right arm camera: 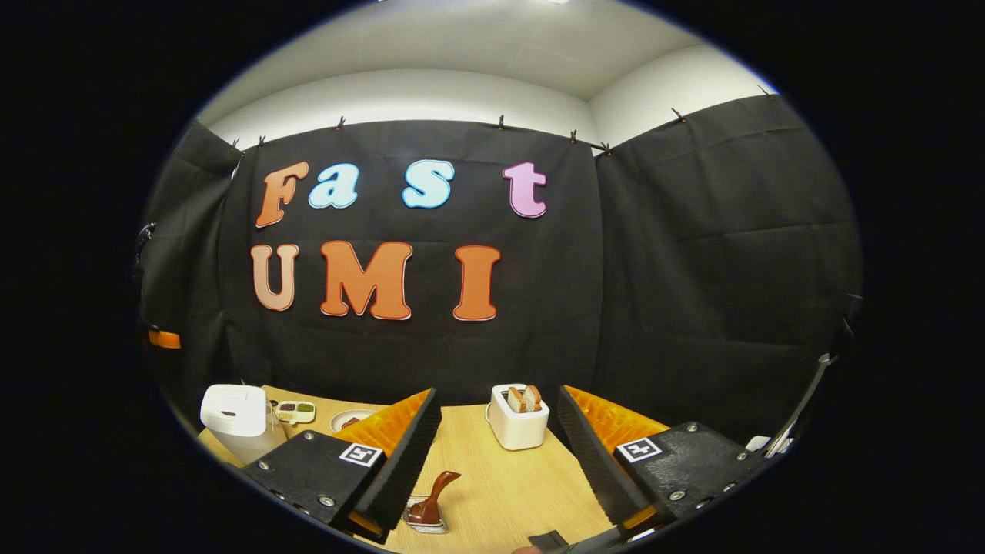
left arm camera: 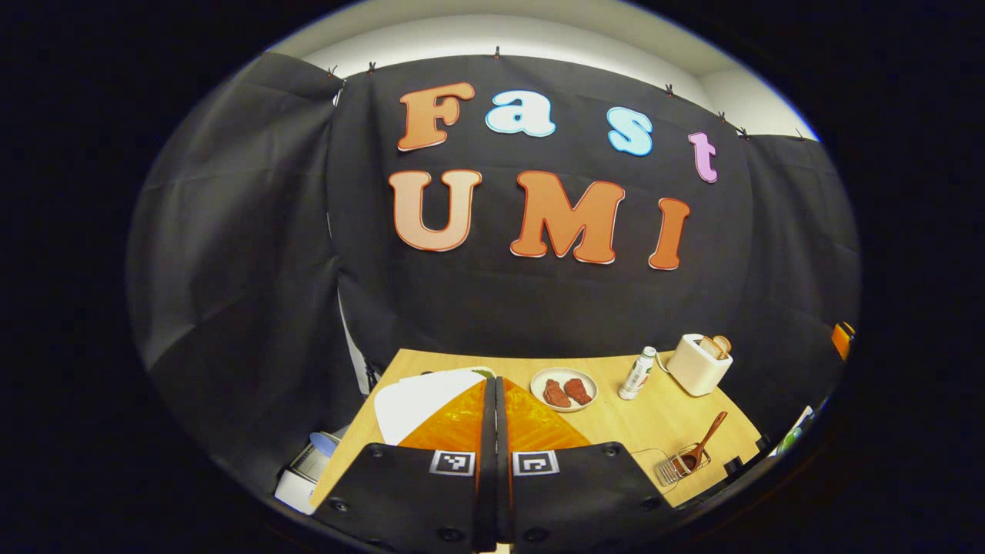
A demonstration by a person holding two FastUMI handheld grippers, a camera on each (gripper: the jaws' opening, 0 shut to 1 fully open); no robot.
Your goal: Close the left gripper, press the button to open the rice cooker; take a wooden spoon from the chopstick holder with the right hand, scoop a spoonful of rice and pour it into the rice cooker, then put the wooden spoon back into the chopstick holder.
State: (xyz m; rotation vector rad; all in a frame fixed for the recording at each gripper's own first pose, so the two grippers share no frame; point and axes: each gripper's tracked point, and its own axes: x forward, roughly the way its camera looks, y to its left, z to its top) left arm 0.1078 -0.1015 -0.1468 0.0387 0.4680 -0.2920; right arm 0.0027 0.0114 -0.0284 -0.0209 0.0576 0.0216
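Observation:
My left gripper [left arm camera: 493, 382] is shut, its two fingers pressed flat together with nothing between them, held above the near left of the wooden table. Just behind its left finger lies the white rice cooker [left arm camera: 422, 400], lid down. In the right gripper view the rice cooker [right arm camera: 235, 419] stands at the table's left end. A brown wooden spoon [left arm camera: 702, 445] leans in a wire chopstick holder [left arm camera: 676, 467] at the near right. My right gripper [right arm camera: 499, 408] is open and empty, and the wooden spoon [right arm camera: 436, 492] in its holder [right arm camera: 425, 523] sits below its left finger.
A white toaster [right arm camera: 519, 419] with bread slices stands at the back between my right fingers. A plate [left arm camera: 564, 388] of red pieces and a small bottle [left arm camera: 638, 373] sit mid-table. A small compartment dish [right arm camera: 296, 412] lies behind the cooker.

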